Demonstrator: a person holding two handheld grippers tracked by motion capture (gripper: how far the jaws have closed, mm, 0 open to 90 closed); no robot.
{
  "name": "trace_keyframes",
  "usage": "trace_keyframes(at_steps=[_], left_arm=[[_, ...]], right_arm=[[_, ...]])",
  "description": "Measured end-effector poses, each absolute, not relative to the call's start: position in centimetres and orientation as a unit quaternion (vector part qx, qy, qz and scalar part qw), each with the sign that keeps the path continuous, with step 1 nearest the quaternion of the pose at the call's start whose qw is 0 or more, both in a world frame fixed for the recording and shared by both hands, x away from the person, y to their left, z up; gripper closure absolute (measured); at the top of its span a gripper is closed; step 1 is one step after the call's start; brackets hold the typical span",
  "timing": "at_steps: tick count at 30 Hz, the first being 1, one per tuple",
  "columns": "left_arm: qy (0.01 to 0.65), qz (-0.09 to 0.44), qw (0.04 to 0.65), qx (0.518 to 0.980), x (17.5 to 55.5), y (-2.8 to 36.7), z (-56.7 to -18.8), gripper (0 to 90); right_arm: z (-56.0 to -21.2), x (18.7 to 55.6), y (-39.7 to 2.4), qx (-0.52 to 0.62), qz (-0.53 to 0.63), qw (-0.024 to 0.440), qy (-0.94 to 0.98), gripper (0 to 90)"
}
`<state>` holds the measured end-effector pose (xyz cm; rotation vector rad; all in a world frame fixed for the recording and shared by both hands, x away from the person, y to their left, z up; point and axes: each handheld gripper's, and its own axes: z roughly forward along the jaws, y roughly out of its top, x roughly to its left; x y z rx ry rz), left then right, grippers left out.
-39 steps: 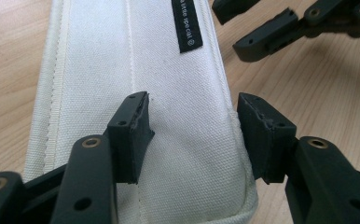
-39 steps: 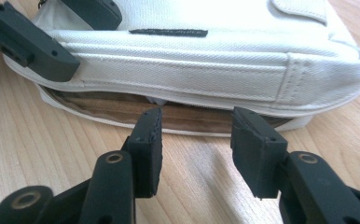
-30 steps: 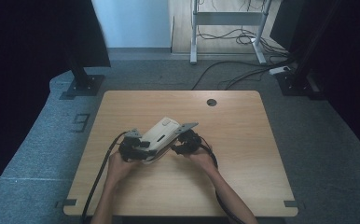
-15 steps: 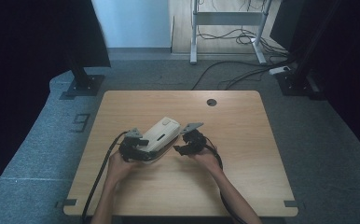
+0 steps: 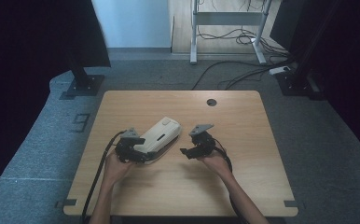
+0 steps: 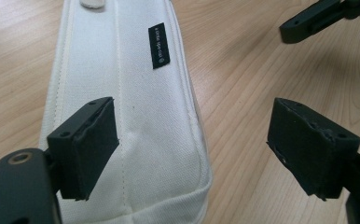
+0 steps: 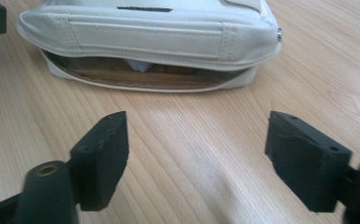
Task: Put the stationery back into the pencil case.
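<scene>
Pouch (image 5: pixel 158 136) lies unzipped; my left gripper (image 6: pixel 192 140) and right gripper (image 7: pixel 197 154), at 3 o'clock, gape empty, so contents may spill.

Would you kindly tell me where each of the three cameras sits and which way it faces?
High view: above the person's side of the wooden table, looking forward and down; both forearms, left tool, right tool show.
Left gripper view: rides on the left tool, looking down along the white pouch; its open jaws show.
Right gripper view: rides on the right tool, facing the pouch's gaping side; its open jaws show.
All three share the pouch and table.
</scene>
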<state>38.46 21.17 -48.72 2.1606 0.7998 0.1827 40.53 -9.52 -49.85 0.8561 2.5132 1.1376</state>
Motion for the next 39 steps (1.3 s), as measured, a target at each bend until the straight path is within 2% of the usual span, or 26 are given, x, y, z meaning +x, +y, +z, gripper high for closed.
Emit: trace_keyframes(at_steps=[5,27,39], left_arm=[[0.316,0.085,0.398,0.857,37.9,21.5,-48.4,14.0],[0.338,0.114,0.387,0.850,35.7,23.9,-48.5,2.3],[0.354,0.123,0.378,0.847,35.1,25.0,-49.5,0.0]], right_arm=[[-49.5,40.0,-10.8,0.302,0.396,0.131,0.857,13.6],[-48.4,36.7,-17.0,0.324,0.399,0.173,0.840,3.1],[-50.2,35.0,-20.5,0.356,0.396,0.177,0.828,0.3]])
